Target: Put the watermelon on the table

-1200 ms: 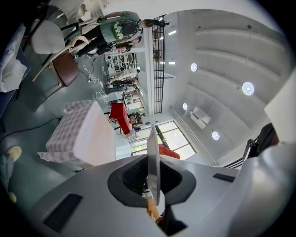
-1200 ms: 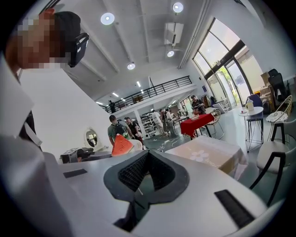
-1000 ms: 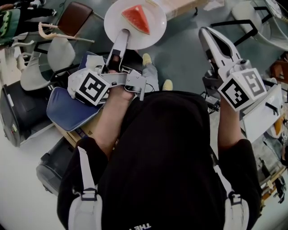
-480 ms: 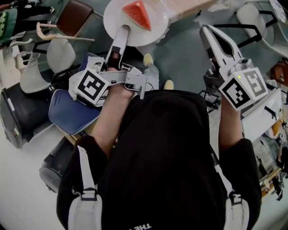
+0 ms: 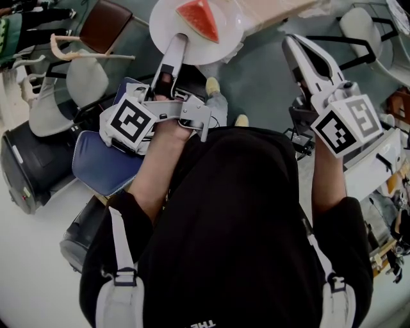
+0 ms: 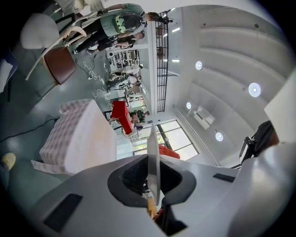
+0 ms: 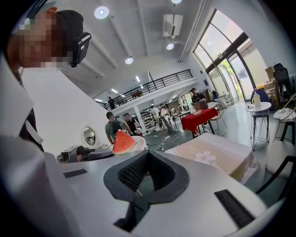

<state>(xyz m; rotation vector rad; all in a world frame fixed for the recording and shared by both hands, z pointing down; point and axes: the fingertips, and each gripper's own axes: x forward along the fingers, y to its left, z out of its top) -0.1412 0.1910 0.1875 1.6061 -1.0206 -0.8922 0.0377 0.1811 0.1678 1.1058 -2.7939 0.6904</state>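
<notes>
A red watermelon wedge (image 5: pixel 198 18) lies on a round white plate (image 5: pixel 168 22) at the top of the head view. My left gripper (image 5: pixel 178 42) is shut on the plate's near rim and holds it out level. In the left gripper view the plate (image 6: pixel 153 157) stands edge-on between the pads. The table (image 5: pixel 282 9), under a pale flowered cloth, lies just beyond the plate's right side. My right gripper (image 5: pixel 291 45) is held out at the right, shut with nothing in it. In the right gripper view I see the wedge (image 7: pixel 122 142) to the left and the table (image 7: pixel 217 155) ahead.
A brown-seated chair (image 5: pixel 106 25) and a white chair (image 5: pixel 86 77) stand at the left, above a blue cushion (image 5: pixel 102 163) and a black case (image 5: pixel 32 170). Another white chair (image 5: pixel 359 25) is at the top right. People stand far off in the hall.
Both grippers and the plate with the wedge have moved up the frame toward the table. More of the clothed table shows at the top. The grip on the plate is unchanged.
</notes>
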